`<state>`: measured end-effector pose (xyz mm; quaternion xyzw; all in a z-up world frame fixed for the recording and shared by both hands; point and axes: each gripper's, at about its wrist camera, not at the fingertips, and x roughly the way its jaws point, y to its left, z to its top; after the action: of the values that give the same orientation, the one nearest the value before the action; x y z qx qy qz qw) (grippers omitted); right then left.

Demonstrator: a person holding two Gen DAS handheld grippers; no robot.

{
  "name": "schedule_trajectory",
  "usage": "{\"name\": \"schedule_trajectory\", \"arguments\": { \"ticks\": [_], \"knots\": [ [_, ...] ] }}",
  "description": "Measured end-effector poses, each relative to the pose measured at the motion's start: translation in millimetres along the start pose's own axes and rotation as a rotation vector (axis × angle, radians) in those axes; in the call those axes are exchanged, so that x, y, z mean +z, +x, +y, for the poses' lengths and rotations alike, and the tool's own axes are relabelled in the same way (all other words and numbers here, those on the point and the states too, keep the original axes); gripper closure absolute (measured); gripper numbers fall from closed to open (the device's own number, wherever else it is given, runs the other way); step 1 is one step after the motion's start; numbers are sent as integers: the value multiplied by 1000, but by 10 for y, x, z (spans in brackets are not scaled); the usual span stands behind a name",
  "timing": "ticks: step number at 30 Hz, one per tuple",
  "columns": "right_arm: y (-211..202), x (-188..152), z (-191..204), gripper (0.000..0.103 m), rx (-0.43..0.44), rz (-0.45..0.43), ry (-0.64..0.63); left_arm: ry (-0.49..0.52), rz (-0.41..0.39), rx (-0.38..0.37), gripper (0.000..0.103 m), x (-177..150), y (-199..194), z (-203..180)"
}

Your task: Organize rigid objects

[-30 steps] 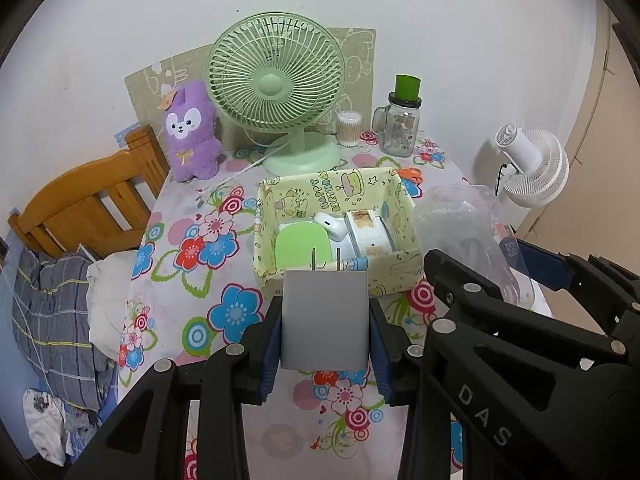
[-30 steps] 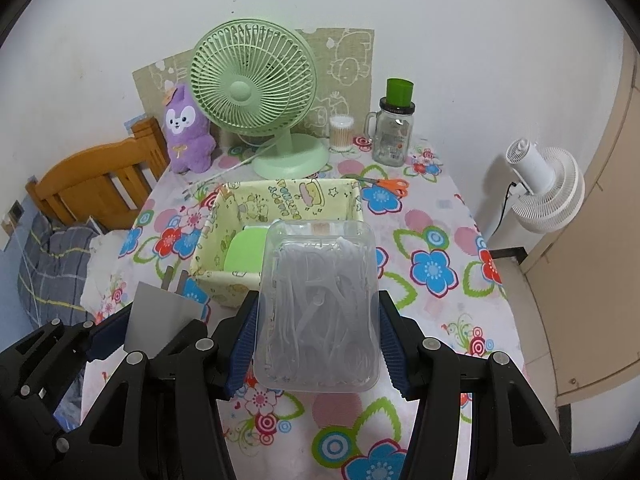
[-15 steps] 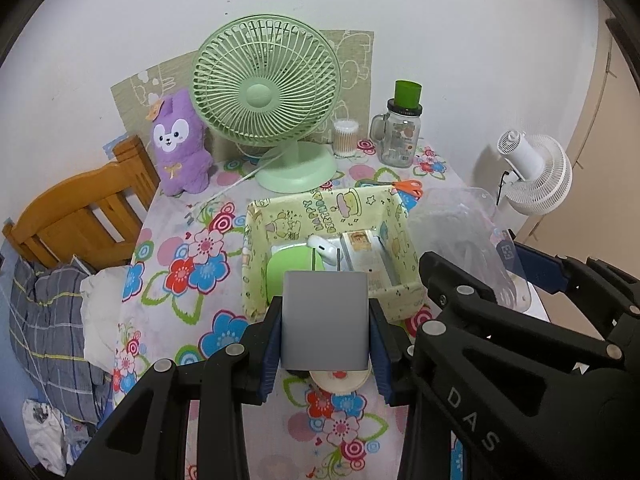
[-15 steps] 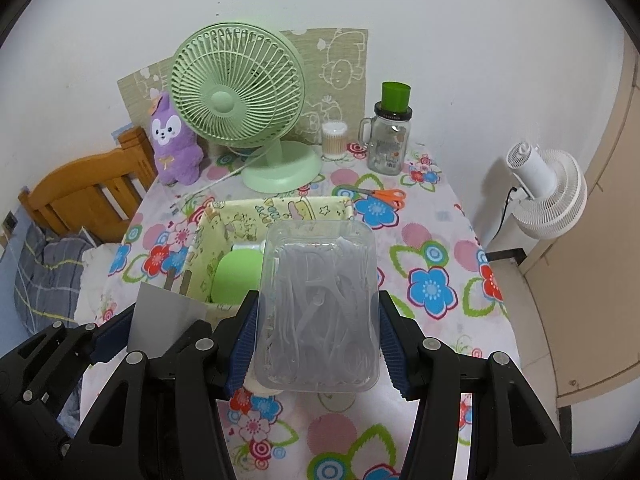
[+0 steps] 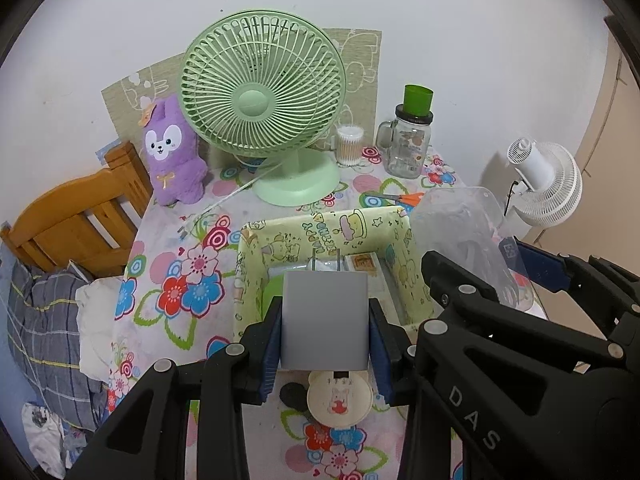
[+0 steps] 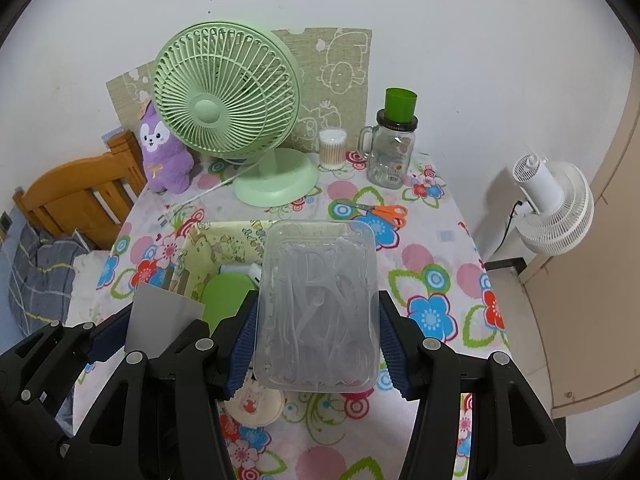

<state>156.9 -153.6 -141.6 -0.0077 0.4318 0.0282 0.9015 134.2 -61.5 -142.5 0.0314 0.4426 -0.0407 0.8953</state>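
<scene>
My left gripper [image 5: 325, 334] is shut on a white charger plug [image 5: 325, 320] with two metal prongs pointing forward, held above the near edge of the yellow patterned box [image 5: 332, 226]. My right gripper [image 6: 318, 344] is shut on a clear plastic box of floss picks [image 6: 318, 304], held above the table just right of the yellow box [image 6: 218, 240]. The box holds a green item [image 6: 226, 296], a white earbud case [image 6: 255, 271] and a small carton [image 5: 362, 262]. The plug also shows in the right wrist view [image 6: 160, 318].
A green desk fan [image 5: 262, 108], purple plush [image 5: 172, 152], cotton swab jar [image 5: 350, 145] and glass mug jar [image 5: 408, 142] stand at the back. Orange scissors [image 6: 380, 211] lie right of the box. A round cream compact [image 5: 340, 398] lies near me. A wooden chair [image 5: 76, 224] stands left.
Both grippers have pulled back and risen while holding their objects. The yellow box and fan sit further off in view, and the round compact has come into sight below.
</scene>
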Motion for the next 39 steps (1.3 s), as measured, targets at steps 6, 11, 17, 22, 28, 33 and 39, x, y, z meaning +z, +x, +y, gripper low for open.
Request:
{"name": "schedule_trajectory", "arguments": {
  "ticks": [6, 11, 17, 22, 28, 33, 39],
  "knots": [
    [163, 78, -48, 44, 5, 11, -2, -1, 13, 3, 63, 103, 172, -25],
    [337, 120, -73, 44, 9, 28, -4, -5, 30, 4, 63, 151, 341, -38],
    [545, 139, -103, 44, 28, 46, -12, -5, 51, 2, 63, 163, 523, -57],
    [679, 150, -161, 44, 33, 59, -12, -6, 70, -16, 63, 178, 657, -87],
    [848, 130, -193, 44, 62, 82, -6, -23, 94, -37, 63, 167, 810, -103],
    [1013, 107, -176, 44, 64, 103, -9, -45, 133, -48, 63, 143, 976, -84],
    [1073, 145, -163, 44, 43, 72, -42, -54, 163, -96, 62, 137, 1084, -86]
  ]
}}
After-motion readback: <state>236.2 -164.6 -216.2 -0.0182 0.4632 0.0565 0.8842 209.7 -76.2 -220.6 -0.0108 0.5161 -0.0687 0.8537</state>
